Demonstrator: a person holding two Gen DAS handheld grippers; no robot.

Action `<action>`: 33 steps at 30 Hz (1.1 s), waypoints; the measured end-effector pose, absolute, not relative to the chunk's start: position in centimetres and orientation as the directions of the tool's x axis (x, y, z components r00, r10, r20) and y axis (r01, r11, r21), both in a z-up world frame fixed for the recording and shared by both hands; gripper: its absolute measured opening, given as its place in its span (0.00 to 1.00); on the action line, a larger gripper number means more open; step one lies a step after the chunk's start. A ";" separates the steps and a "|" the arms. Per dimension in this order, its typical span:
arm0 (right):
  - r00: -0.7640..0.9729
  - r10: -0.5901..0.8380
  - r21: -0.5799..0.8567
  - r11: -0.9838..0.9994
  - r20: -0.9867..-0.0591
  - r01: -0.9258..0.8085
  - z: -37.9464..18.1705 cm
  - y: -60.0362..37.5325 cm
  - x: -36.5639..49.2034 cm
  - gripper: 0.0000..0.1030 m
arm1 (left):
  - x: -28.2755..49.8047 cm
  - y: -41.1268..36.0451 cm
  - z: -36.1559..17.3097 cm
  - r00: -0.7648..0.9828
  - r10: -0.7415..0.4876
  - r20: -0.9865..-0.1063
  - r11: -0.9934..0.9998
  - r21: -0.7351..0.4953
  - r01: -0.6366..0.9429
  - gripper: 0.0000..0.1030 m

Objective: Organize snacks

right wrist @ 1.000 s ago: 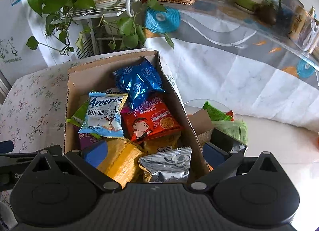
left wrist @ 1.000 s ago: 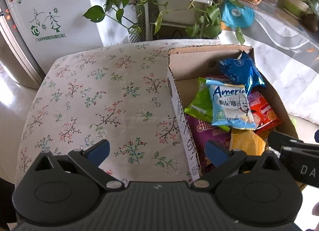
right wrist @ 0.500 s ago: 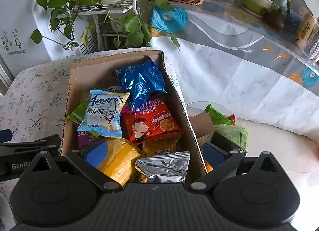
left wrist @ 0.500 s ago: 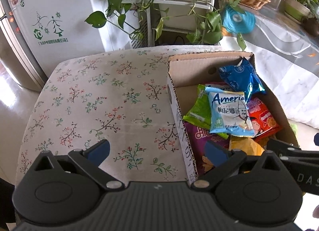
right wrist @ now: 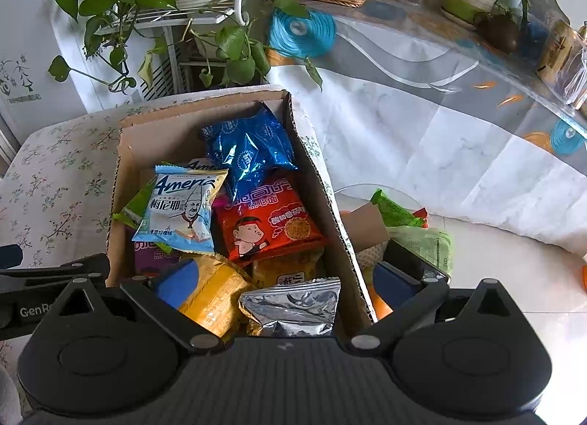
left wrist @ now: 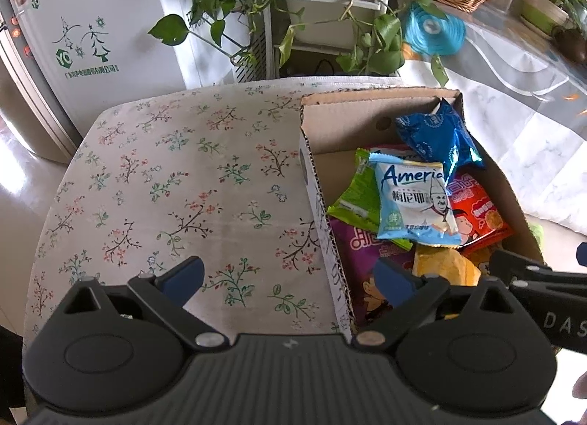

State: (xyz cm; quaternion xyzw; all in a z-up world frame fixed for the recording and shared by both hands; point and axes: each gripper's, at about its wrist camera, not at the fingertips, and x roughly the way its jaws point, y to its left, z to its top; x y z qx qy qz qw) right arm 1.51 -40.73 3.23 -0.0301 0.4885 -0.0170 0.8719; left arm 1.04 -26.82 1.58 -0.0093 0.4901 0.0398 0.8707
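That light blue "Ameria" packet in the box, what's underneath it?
Under the light blue packet lie a green packet and a purple one, both partly covered. Anything deeper is hidden.

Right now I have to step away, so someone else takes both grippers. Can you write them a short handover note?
Left gripper: open, holding nothing, jaws just narrowed slightly; it straddles the left wall of the cardboard box.
Right gripper: open, empty, over the box's right wall.
Snacks: all piled in the box, light blue packet on top, blue foil bag, red packet, silver packet.
Done: nothing on the floral cloth.
Left: the sorting.
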 end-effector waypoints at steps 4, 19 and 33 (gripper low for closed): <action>0.520 -0.061 -0.070 0.998 -0.852 0.001 3.1 -40.8 1.6 1.00 | 1.2 -26.7 1.4 0.509 0.052 -0.859 0.997 0.016 -0.074 0.95; 0.509 -0.071 -0.082 0.997 -0.858 0.002 2.9 -40.6 1.7 1.00 | 1.4 -26.6 1.0 0.494 0.026 -0.869 0.997 -0.011 -0.071 0.92; 0.500 -0.079 -0.095 0.995 -0.862 -0.008 2.8 -40.5 2.1 1.00 | 1.5 -26.4 0.6 0.482 0.014 -0.876 0.997 -0.025 -0.074 0.92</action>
